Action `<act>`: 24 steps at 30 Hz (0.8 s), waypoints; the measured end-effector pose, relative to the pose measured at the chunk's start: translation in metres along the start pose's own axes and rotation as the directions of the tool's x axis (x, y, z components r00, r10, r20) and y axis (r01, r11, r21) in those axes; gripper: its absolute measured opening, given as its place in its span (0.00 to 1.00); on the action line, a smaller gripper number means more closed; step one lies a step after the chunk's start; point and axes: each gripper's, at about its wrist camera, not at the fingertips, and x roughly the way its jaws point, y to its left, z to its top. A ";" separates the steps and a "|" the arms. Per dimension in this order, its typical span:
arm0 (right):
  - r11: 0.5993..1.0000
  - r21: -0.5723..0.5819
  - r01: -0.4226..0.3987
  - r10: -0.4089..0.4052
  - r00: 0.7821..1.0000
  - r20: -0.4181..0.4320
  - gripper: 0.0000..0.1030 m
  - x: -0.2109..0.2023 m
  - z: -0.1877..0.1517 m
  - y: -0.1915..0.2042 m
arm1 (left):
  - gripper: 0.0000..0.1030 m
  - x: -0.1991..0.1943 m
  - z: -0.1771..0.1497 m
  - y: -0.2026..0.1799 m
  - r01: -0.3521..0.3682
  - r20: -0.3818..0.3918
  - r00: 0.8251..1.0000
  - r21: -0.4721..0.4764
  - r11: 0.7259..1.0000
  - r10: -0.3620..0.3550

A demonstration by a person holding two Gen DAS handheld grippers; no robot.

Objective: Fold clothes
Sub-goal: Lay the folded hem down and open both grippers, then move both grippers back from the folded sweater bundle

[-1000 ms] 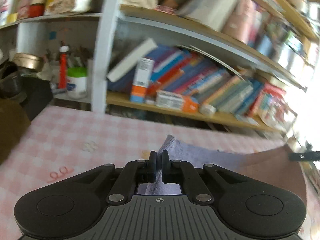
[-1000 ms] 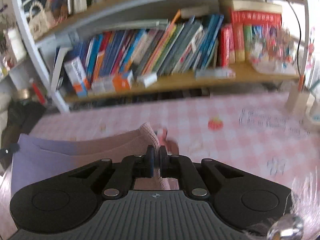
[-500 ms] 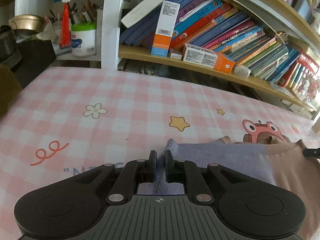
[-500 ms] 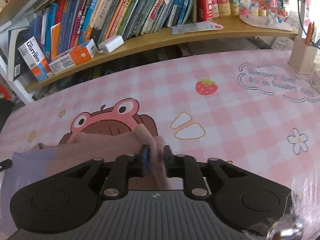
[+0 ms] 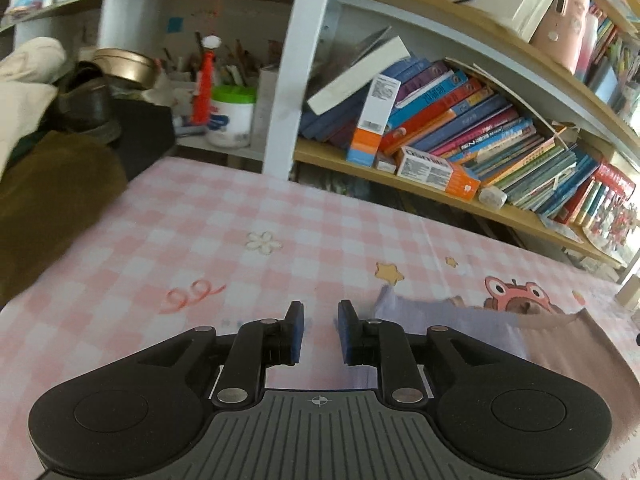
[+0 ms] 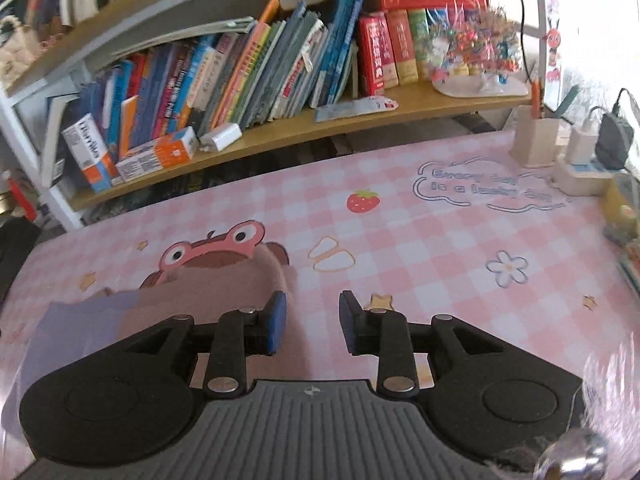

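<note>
The garment (image 5: 560, 344), lilac on one half and dusty pink on the other, lies flat on the bench (image 5: 200, 248); a pink checked cloth covers that bench. The left gripper (image 5: 320, 330) has its fingers parting with nothing between them, the lilac edge just beside the right-hand one; the right gripper (image 6: 312, 326) likewise has its fingers parting, bare cloth in the gap, the pink edge of the garment (image 6: 224, 284) against the left-hand one.

Writing: the right view alone shows a cloud outline (image 6: 484, 184) on the cloth, its first words reading "Every day", the rest blurred; a box (image 6: 90, 152) on the shelf is lettered, too soft to read surely; red books (image 6: 384, 48) carry Chinese characters.

Only the left view shows a green-lidded tub (image 5: 232, 118), a brass tin (image 5: 124, 66) and a red tassel (image 5: 204, 80); only the right shows a strawberry print (image 6: 362, 200), a pen pot (image 6: 534, 140) and a power strip (image 6: 580, 172). Both show the frog print (image 6: 216, 246).
</note>
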 end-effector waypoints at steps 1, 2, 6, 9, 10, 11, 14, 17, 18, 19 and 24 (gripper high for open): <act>1.000 -0.010 -0.001 0.001 1.000 0.002 0.29 -0.007 -0.004 0.001 | 0.19 -0.007 -0.005 -0.001 -0.002 -0.001 1.000 -0.012 1.000 0.002; 1.000 -0.018 -0.004 0.004 1.000 0.003 0.31 -0.013 -0.009 0.003 | 0.19 -0.014 -0.010 -0.001 -0.004 -0.001 1.000 -0.026 1.000 0.004; 0.998 -0.060 -0.025 0.024 1.000 -0.015 0.34 -0.028 -0.026 0.010 | 0.19 -0.034 -0.028 -0.009 -0.027 -0.003 1.000 -0.075 0.997 0.027; 0.994 -0.097 -0.048 0.044 0.998 -0.039 0.35 -0.036 -0.039 0.014 | 0.19 -0.049 -0.038 -0.019 -0.040 -0.001 0.999 -0.103 0.994 0.040; 0.993 -0.108 -0.053 0.049 0.998 -0.043 0.36 -0.039 -0.041 0.015 | 0.19 -0.054 -0.041 -0.024 -0.042 0.001 0.999 -0.103 0.994 0.042; 0.992 -0.113 -0.058 0.053 0.997 -0.048 0.38 -0.042 -0.045 0.014 | 0.19 -0.058 -0.045 -0.029 -0.042 0.001 0.999 -0.101 0.994 0.043; 0.992 -0.108 -0.068 0.061 0.996 -0.065 0.46 -0.052 -0.056 0.010 | 0.19 -0.073 -0.059 -0.051 -0.028 -0.009 1.000 -0.086 0.996 0.027; 0.994 -0.084 -0.070 0.062 0.994 -0.091 0.49 -0.062 -0.071 0.003 | 0.21 -0.087 -0.080 -0.079 -0.001 -0.029 1.000 -0.045 0.999 0.000; 0.994 -0.086 -0.071 0.062 0.994 -0.095 0.52 -0.066 -0.077 0.001 | 0.23 -0.092 -0.087 -0.089 0.000 -0.036 0.999 -0.036 0.999 -0.001; 0.993 -0.089 -0.072 0.063 0.993 -0.099 0.54 -0.070 -0.083 -0.001 | 0.27 -0.096 -0.095 -0.097 0.001 -0.044 0.999 -0.031 1.000 -0.002; 0.988 -0.126 -0.086 0.072 0.991 -0.109 0.63 -0.092 -0.109 -0.014 | 0.33 -0.114 -0.119 -0.132 0.016 -0.081 0.997 0.012 1.000 -0.015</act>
